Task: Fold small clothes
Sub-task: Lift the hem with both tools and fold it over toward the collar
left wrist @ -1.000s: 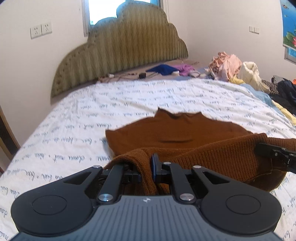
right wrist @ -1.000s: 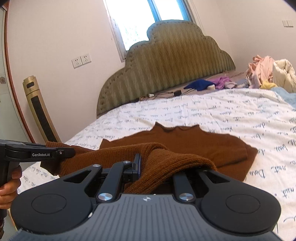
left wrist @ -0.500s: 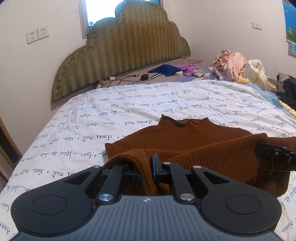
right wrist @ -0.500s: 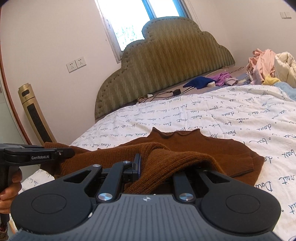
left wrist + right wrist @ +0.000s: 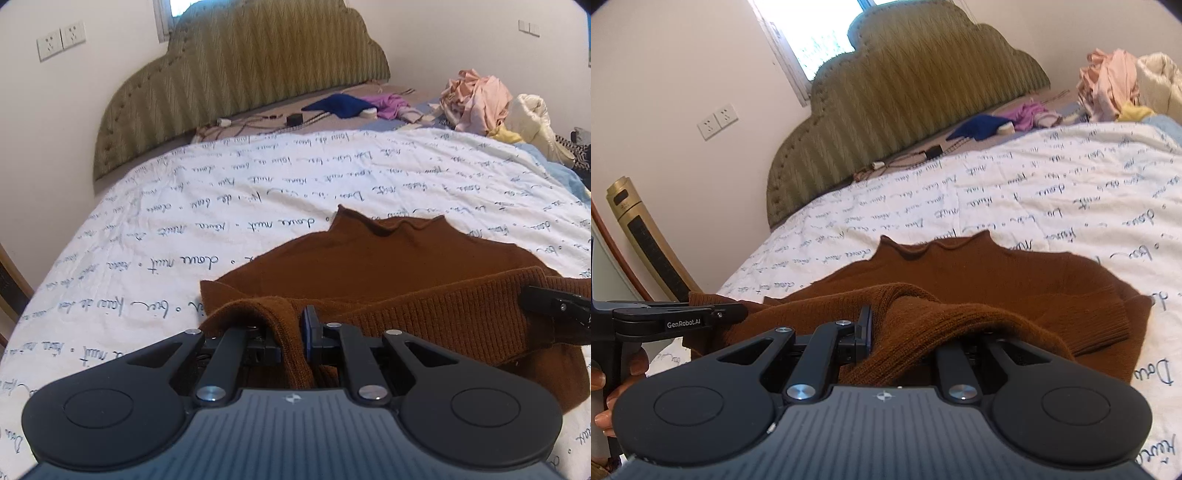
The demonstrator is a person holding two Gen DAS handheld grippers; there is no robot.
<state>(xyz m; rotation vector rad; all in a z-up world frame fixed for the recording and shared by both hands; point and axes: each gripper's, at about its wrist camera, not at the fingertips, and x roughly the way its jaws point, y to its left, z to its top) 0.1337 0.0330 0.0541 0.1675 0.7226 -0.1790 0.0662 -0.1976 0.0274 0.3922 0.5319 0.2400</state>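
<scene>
A brown knit sweater [image 5: 388, 266] lies on the white printed bedsheet [image 5: 221, 206], its neck toward the headboard. My left gripper [image 5: 291, 332] is shut on the ribbed hem at the sweater's left corner, lifted over the body. My right gripper [image 5: 901, 332] is shut on the hem's other corner; the knit [image 5: 923, 325] drapes over its right finger and hides it. Each gripper shows in the other's view: the right at the right edge [image 5: 554, 306], the left at the left edge [image 5: 679, 317]. The hem stretches between them.
A padded olive headboard [image 5: 240, 74] stands at the far end. A heap of clothes [image 5: 480, 99] lies at the far right of the bed, with blue and purple garments [image 5: 343, 105] and cables near the headboard. A tower fan [image 5: 639, 236] stands left of the bed.
Both grippers have carried the held hem forward over the sweater toward the neck. Both views now sit lower and closer to the garment.
</scene>
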